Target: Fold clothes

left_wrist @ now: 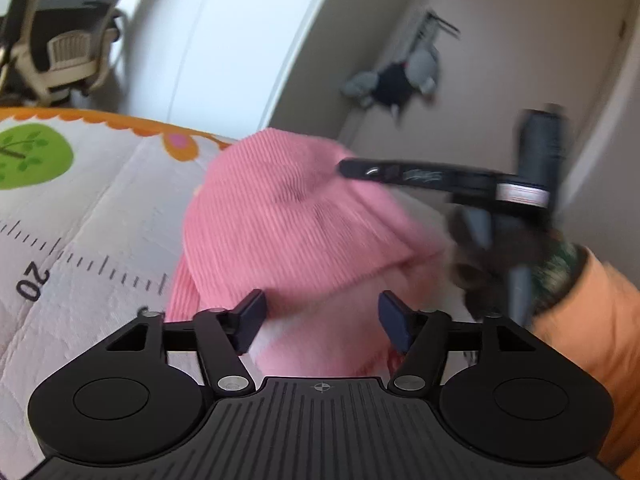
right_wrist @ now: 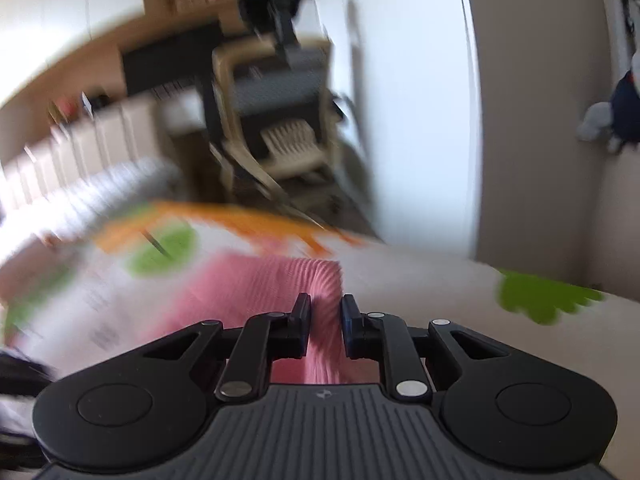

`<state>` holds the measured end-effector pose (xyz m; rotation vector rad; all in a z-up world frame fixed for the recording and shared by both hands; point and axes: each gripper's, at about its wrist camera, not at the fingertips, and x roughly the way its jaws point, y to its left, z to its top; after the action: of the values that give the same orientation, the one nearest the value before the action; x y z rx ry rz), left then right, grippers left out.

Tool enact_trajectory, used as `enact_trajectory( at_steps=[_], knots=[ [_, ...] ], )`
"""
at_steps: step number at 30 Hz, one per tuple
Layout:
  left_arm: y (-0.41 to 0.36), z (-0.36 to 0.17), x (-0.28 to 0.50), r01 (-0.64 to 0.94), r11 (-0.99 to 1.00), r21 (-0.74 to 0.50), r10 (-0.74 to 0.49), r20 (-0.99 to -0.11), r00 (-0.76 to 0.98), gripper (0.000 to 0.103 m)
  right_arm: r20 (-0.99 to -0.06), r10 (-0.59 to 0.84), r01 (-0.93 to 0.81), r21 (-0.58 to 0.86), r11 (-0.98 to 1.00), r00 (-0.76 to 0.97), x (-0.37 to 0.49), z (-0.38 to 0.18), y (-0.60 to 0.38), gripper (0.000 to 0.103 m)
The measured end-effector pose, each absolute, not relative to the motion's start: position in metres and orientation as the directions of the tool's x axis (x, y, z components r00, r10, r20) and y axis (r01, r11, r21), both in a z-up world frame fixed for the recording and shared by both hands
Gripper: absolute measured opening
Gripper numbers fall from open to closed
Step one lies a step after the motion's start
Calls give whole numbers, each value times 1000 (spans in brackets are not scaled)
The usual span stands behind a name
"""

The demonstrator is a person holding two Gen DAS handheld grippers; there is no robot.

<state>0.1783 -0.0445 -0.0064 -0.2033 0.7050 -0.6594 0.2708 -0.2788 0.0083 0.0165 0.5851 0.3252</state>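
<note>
I start with the biggest surface: a quilted play mat (left_wrist: pixel 92 216) with an orange scalloped border, green tree prints and a ruler strip, spread flat. I judge it serves as the folding surface because it gives a broad, soft, level place where fabric can be laid out and creased.

On it lies the pink ribbed garment (left_wrist: pixel 288 224), bunched and partly raised into a hump, not flat. From my left wrist view it fills the middle of the frame, its lower part running down between the arms of my left gripper (left_wrist: pixel 320 320). Those jaws stand wide apart, with pink fabric showing in the gap but neither pad pressing on it, so I read that side as holding nothing, poised over the near part of the cloth.

The hump exists, I think, because my right gripper (right_wrist: pixel 325 316) has an edge of the garment pinched and lifted. In the right wrist view the jaws are nearly closed, with a narrow ridge of the ribbed pink cloth standing up between the pads. The left view shows that same tool from outside, reaching across from the right with its tip at the top of the raised fabric, a person's hand (left_wrist: pixel 492 264) and orange sleeve (left_wrist: pixel 592 312) behind it.

Both views are smeared by motion, so I cannot tell which part of the garment is gripped. My guess is that a fold is under way.
</note>
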Motion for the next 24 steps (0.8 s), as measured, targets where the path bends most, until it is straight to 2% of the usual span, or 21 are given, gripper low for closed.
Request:
enact_trajectory(
  at_steps=[1, 3, 6, 10, 13, 17, 19, 21, 24],
  knots=[
    [-39, -5, 178, 477, 785, -395, -619, -525, 584, 87, -565, 291, -288, 96, 953, 772, 270, -3, -279, 16],
    [-24, -3, 184, 417, 808, -416, -586, -502, 636, 94, -614, 259, -272, 75, 959, 746, 268, -24, -280, 16],
    [1, -9, 211, 304, 814, -495, -549, -487, 679, 94, -617, 249, -271, 60, 961, 746, 261, -34, -280, 16],
    [11, -39, 252, 220, 689, -691, -666, -482, 570, 94, -608, 252, -287, 42, 957, 753, 249, -31, -279, 17],
    [-1, -56, 258, 214, 616, -758, -740, -464, 487, 94, -599, 248, -281, 40, 959, 762, 241, -25, -285, 29],
    [-34, -48, 238, 317, 737, -597, -665, -555, 499, 94, -551, 238, -241, 68, 968, 800, 226, -10, -301, 55],
    [-48, -43, 227, 337, 786, -519, -616, -600, 510, 85, -536, 286, -268, 114, 957, 794, 213, -6, -307, 60],
    [-59, -41, 216, 366, 828, -424, -560, -636, 531, 81, -541, 328, -301, 141, 943, 775, 203, -6, -308, 62],
    [-71, -40, 206, 397, 861, -317, -501, -657, 563, 81, -610, 241, -307, -3, 952, 755, 199, -21, -293, 62]
  ],
)
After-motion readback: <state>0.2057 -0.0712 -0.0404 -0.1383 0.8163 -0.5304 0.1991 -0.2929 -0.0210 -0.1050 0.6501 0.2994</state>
